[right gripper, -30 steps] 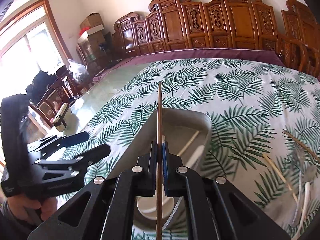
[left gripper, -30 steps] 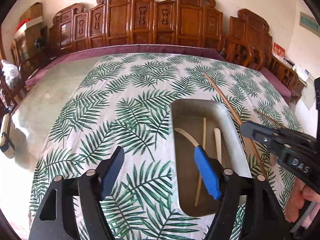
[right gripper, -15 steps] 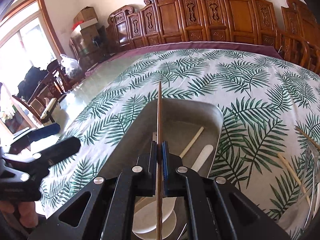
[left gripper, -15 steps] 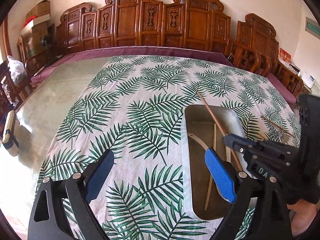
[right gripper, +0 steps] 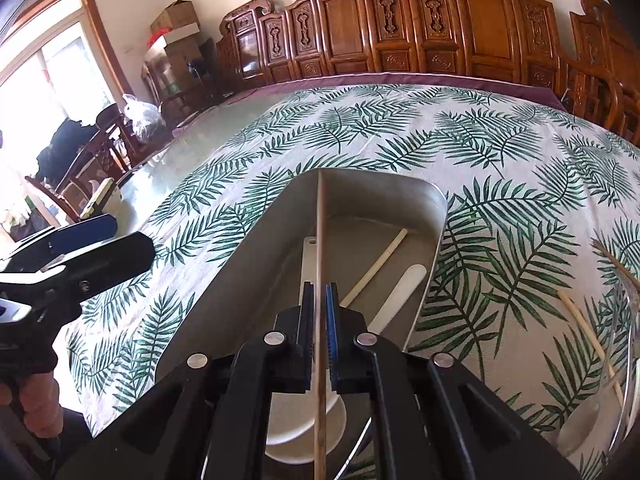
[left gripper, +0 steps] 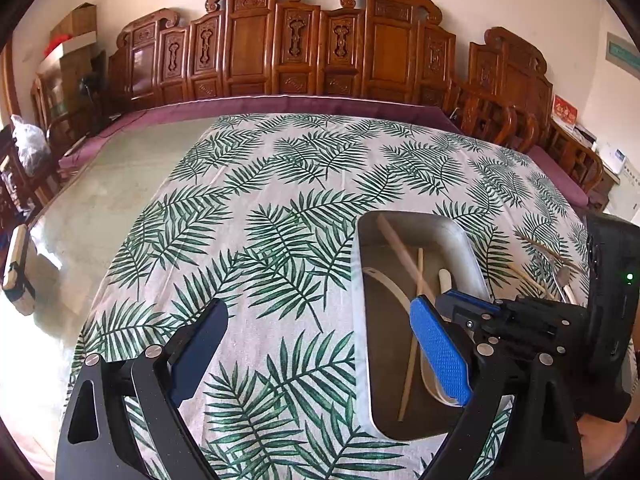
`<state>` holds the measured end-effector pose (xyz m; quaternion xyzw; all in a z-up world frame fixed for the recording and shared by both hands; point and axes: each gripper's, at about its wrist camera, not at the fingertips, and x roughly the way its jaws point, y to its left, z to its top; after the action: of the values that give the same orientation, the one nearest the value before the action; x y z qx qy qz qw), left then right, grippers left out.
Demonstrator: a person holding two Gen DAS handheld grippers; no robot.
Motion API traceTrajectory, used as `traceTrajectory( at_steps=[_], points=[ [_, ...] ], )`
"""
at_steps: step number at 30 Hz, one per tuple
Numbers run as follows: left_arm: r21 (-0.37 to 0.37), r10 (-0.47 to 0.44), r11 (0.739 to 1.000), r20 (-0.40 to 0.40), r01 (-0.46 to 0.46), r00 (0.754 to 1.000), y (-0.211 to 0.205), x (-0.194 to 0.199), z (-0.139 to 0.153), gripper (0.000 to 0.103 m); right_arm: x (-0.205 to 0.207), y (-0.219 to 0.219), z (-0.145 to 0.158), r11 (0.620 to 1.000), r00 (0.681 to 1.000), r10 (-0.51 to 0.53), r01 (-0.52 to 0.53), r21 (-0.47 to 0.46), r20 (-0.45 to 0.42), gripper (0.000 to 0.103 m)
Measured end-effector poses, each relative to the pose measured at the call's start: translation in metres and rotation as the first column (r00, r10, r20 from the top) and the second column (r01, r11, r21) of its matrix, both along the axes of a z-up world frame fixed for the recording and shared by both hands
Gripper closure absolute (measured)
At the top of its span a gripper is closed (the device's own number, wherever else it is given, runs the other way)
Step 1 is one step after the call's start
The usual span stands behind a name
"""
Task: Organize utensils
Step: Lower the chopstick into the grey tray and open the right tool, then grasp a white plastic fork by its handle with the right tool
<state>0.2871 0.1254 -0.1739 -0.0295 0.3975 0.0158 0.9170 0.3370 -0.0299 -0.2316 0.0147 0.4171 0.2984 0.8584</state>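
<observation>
A metal tray (right gripper: 437, 200) lies on the palm-leaf tablecloth, holding a white spoon (right gripper: 308, 420), a white flat handle (right gripper: 404, 284) and a pale chopstick (right gripper: 376, 264). My right gripper (right gripper: 319, 292) is shut on a long wooden chopstick (right gripper: 321, 232) low over the tray; the stick's tip reaches the tray's far wall. The left wrist view shows the same tray (left gripper: 356, 280), chopstick (left gripper: 396, 244) and right gripper (left gripper: 460, 300). My left gripper (left gripper: 316, 306) stands open and holds nothing over the cloth, with its right finger above the tray's left rim.
Loose utensils lie on the cloth right of the tray: a pale chopstick (right gripper: 580, 320), a darker stick (right gripper: 612, 264) and clear plastic cutlery (right gripper: 628, 320). Carved wooden chairs (left gripper: 304, 48) line the far side. Bare glass tabletop (left gripper: 112, 200) lies to the left.
My right gripper has sunk toward the tray with the chopstick, whose tip now meets the far wall. The left gripper's jaws have spread a little wider.
</observation>
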Motion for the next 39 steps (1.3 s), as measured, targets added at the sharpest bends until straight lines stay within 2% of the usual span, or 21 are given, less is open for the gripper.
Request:
traceTrajectory(
  at_steps=[7,11,15,17,19,21,29,35,39],
  points=[
    [-0.011,-0.021,1.000,0.014,0.021,1.000,-0.013,-0.002,0.004,0.014,-0.004,-0.022,0.019,1.000,1.000,-0.004,0.004,0.018,0.027,0.095],
    [-0.019,-0.050,0.999,0.023,0.050,0.998,-0.025,-0.004,0.006,0.014,-0.015,-0.052,0.037,1.000,0.997,-0.016,0.017,-0.003,0.080,0.095],
    [-0.021,-0.087,0.996,0.035,0.088,0.996,-0.043,-0.006,0.009,0.014,-0.028,-0.099,0.053,0.997,0.991,-0.055,0.060,-0.042,0.120,0.095],
    [-0.016,-0.111,0.994,0.043,0.112,0.993,-0.054,-0.008,0.011,0.014,-0.033,-0.123,0.057,0.994,0.989,-0.077,0.085,-0.061,0.129,0.090],
    [-0.019,-0.131,0.991,0.045,0.132,0.990,-0.063,-0.008,0.012,0.014,-0.039,-0.148,0.059,0.989,0.984,-0.105,0.119,-0.085,0.145,0.079],
    [-0.022,-0.154,0.988,0.046,0.156,0.987,-0.073,-0.010,0.012,0.014,-0.043,-0.175,0.059,0.980,0.978,-0.141,0.159,-0.118,0.153,0.078],
    [-0.014,-0.246,0.969,0.045,0.246,0.968,-0.116,-0.020,0.008,0.014,-0.043,-0.244,0.034,0.946,0.960,-0.249,0.270,-0.179,0.129,0.078],
    [-0.013,-0.280,0.960,0.036,0.281,0.959,-0.133,-0.025,0.002,0.014,-0.037,-0.259,-0.005,0.932,0.952,-0.302,0.304,-0.199,0.045,0.078],
    [-0.012,-0.302,0.953,0.031,0.302,0.953,-0.142,-0.029,0.000,0.014,-0.036,-0.260,-0.021,0.935,0.958,-0.286,0.280,-0.217,0.004,0.078]
  ],
)
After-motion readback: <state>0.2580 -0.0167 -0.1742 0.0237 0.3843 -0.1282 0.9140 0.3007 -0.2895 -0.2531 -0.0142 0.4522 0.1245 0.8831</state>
